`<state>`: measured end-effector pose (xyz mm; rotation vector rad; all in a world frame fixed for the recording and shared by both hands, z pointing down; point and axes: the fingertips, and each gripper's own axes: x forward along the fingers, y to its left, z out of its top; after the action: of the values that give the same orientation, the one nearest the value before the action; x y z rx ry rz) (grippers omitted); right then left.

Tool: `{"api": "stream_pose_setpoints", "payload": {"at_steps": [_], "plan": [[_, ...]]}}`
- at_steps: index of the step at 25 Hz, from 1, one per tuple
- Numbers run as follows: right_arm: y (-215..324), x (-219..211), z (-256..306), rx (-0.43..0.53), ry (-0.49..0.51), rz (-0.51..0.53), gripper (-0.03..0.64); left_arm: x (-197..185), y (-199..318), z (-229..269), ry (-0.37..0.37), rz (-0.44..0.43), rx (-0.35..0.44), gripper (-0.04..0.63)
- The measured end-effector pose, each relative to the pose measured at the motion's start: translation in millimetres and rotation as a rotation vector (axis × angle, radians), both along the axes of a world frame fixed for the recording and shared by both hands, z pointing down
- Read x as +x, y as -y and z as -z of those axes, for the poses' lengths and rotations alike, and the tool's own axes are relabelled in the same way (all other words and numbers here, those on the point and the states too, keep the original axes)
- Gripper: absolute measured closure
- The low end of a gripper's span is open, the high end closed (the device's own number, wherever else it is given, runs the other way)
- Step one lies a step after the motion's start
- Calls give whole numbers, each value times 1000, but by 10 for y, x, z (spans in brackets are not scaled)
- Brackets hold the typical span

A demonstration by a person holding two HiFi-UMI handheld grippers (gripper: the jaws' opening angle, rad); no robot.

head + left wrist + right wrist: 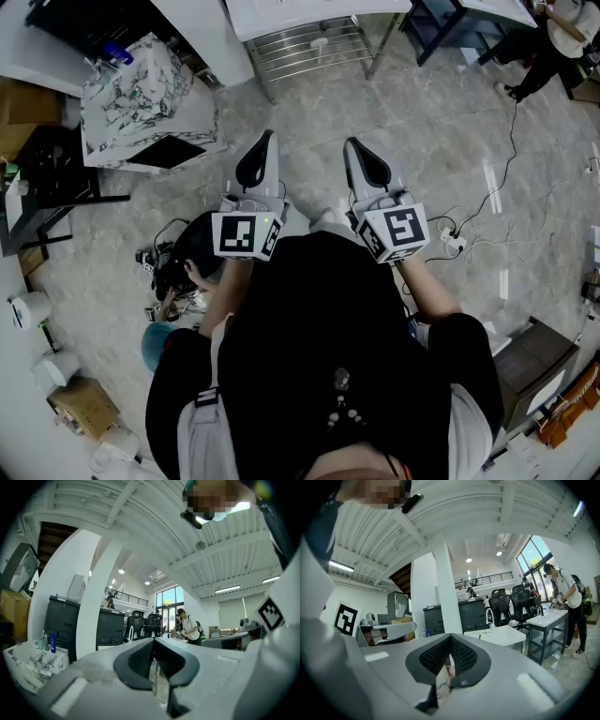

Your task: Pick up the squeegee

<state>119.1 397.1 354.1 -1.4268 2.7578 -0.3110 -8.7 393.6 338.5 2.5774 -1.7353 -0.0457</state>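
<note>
No squeegee shows in any view. My left gripper (261, 155) and my right gripper (362, 161) are held side by side in front of my body, pointing level over the marbled grey floor. In the left gripper view the left gripper (153, 641) has its dark ribbed pads (140, 656) closed together with nothing between them. The right gripper view shows the right gripper (450, 638) shut the same way, its pads (464, 656) meeting at the tip and empty.
A white table with a wire shelf (314, 45) stands ahead, and a marble-patterned box (141, 89) is at the upper left. Cables and a power strip (454, 244) lie on the floor at right. A person (553, 42) stands far right. Someone in a teal cap (161, 344) crouches at my left.
</note>
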Motion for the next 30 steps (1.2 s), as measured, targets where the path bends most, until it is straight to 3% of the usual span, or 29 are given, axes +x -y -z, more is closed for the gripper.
{"api": "stream_pose_setpoints", "payload": {"at_steps": [8, 19, 30], "plan": [[-56, -78, -11, -43, -5, -12, 616, -47, -114, 4, -7, -21, -11, 594], [-241, -673, -51, -53, -56, 32, 617, -544, -211, -193, -24, -6, -49, 594], [-294, -960, -25, -29, -28, -15, 615, -820, -284, -151, -30, -28, -9, 594]]}}
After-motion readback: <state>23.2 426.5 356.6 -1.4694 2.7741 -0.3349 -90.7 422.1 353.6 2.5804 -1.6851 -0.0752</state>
